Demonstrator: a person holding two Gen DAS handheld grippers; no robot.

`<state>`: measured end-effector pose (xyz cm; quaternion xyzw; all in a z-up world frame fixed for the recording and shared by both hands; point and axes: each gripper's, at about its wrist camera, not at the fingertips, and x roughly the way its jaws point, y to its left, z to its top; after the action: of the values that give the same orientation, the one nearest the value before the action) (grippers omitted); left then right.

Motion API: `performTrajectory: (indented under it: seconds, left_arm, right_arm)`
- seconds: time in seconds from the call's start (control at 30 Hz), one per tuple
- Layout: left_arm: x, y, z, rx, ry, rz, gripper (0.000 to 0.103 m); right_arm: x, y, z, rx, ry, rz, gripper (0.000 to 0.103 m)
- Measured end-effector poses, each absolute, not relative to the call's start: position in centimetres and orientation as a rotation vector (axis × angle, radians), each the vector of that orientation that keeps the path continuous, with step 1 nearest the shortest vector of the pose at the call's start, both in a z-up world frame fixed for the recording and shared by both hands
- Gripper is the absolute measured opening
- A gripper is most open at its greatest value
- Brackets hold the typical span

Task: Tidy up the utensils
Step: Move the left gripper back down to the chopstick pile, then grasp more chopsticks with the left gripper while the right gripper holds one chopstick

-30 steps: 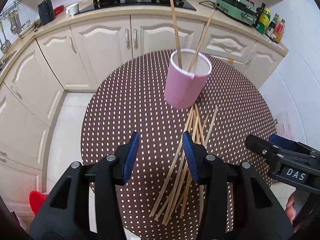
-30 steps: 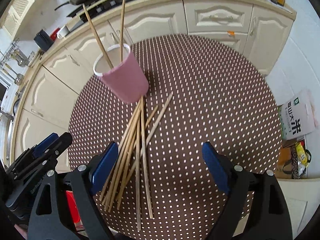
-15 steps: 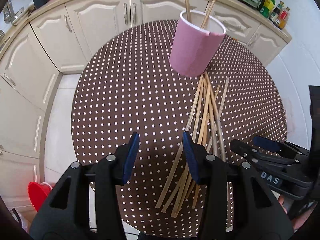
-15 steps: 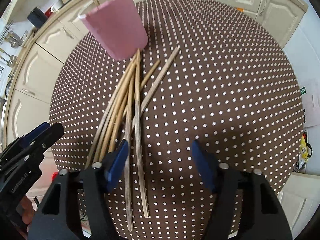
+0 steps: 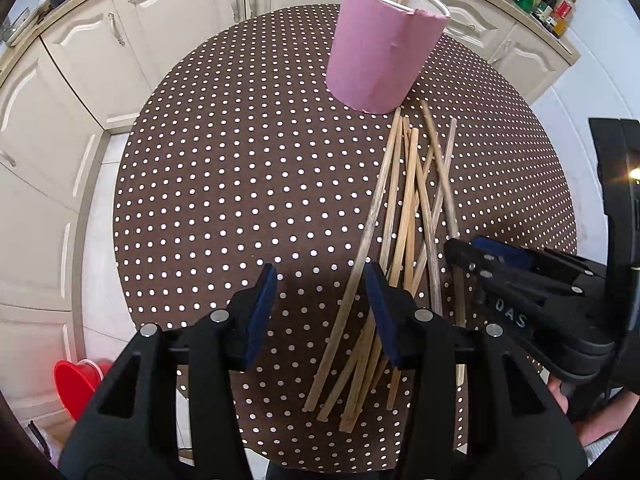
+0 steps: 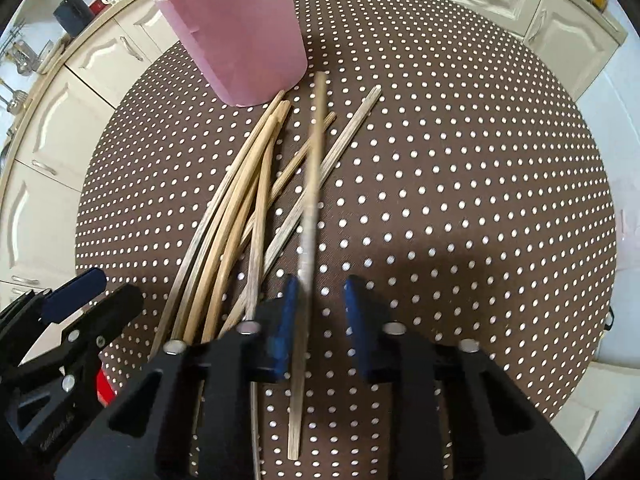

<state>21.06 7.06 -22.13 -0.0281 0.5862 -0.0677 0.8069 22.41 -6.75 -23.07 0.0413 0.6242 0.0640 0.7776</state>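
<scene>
Dotted round tablecloth (image 5: 224, 184) | pink cylinder cup (image 5: 380, 48) | right gripper (image 6: 320, 300) closing around 1 chopstick (image 6: 314, 184) | left gripper (image 5: 320, 300) half-open

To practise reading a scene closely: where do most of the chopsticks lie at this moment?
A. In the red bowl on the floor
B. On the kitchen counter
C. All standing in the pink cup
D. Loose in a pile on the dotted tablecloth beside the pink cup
D: the chopsticks lie fanned on the tablecloth beside the pink cup, which holds only two.
</scene>
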Motion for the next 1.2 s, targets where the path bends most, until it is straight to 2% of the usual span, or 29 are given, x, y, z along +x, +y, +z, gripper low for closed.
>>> performTrajectory:
  seconds: [0.07, 0.17, 0.5, 0.53, 0.57, 0.6, 0.7, 0.8, 0.97, 1.2]
  left_arm:
    - [21.2, 7.0, -22.1, -0.062, 1.257, -0.152, 0.046]
    - [21.4, 6.6, -22.0, -0.062, 1.256, -0.173, 0.046]
    - [22.8, 4.2, -22.0, -0.079, 1.244, -0.296, 0.046]
    - [23.1, 3.9, -22.1, -0.067, 1.245, -0.304, 0.044]
    - [23.3, 3.6, -22.1, -0.06, 1.246, -0.311, 0.036]
    - [23.6, 3.2, -22.3, -0.058, 1.251, -0.325, 0.033]
    - [24.5, 2.4, -22.5, -0.06, 1.262, -0.354, 0.033]
    - [25.4, 1.5, -22.6, -0.06, 1.262, -0.388, 0.026]
    - [27.4, -0.1, -23.7, -0.071, 1.292, -0.38, 0.02]
    - [29.9, -2.0, -24.9, -0.044, 1.314, -0.348, 0.019]
  right_arm:
    - [22.6, -7.0, -23.3, 0.117, 1.351, 0.136, 0.007]
    - [22.8, -7.7, -23.4, 0.183, 1.357, 0.141, 0.006]
    - [22.7, -13.0, -23.0, 0.336, 1.36, 0.096, 0.005]
    - [22.5, -13.5, -23.0, 0.349, 1.359, 0.089, 0.005]
    - [22.2, -14.2, -23.0, 0.357, 1.359, 0.085, 0.005]
    - [21.9, -14.6, -23.0, 0.365, 1.359, 0.082, 0.005]
    - [21.1, -15.8, -22.8, 0.385, 1.355, 0.065, 0.005]
    - [19.2, -16.7, -22.5, 0.377, 1.35, 0.05, 0.005]
    - [19.1, -16.5, -22.2, 0.389, 1.344, 0.035, 0.005]
    - [19.6, -16.4, -22.1, 0.397, 1.35, 0.04, 0.005]
